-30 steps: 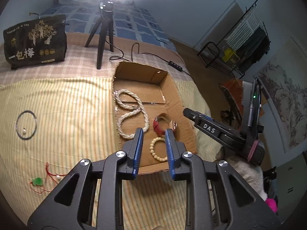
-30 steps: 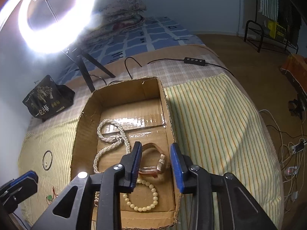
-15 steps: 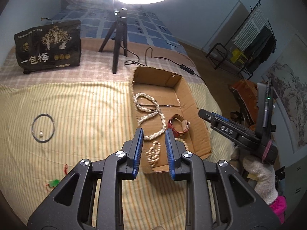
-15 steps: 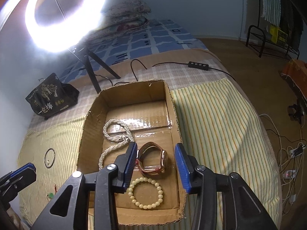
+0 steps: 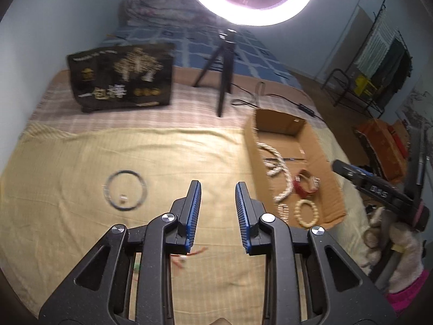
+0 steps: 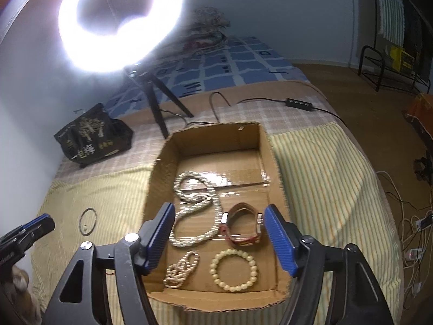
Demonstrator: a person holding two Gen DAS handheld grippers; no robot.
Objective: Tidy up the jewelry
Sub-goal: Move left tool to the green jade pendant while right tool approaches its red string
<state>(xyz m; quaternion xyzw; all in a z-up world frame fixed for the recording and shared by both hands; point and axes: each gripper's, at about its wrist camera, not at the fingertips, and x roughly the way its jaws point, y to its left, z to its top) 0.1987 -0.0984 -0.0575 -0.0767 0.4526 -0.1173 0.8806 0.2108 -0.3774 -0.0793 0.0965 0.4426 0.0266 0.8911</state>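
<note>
1. Striped yellow cloth (image 5: 67, 178) covers the near bed, with a plaid blanket (image 5: 135, 116) beyond it; farther off stand a black printed bag (image 5: 120, 81), a black tripod (image 5: 223, 73) under a glowing ring light (image 6: 119, 24), and a metal rack (image 6: 379, 62) on the wooden floor.
2. Since a second ago the left tool (image 5: 217, 187) has swung left off the box to hang over the cloth, fingers apart and empty, near a thin dark ring necklace (image 5: 125, 189); the right tool (image 6: 217, 219) has spread wider, holding nothing.
3. Open brown cardboard box (image 6: 268, 146) holds, near to far, a cream bead bracelet (image 6: 234, 270), a small pearl bracelet (image 6: 181, 269), a red leather-strap watch (image 6: 242, 227) and a long white pearl rope necklace (image 6: 197, 205).
</note>
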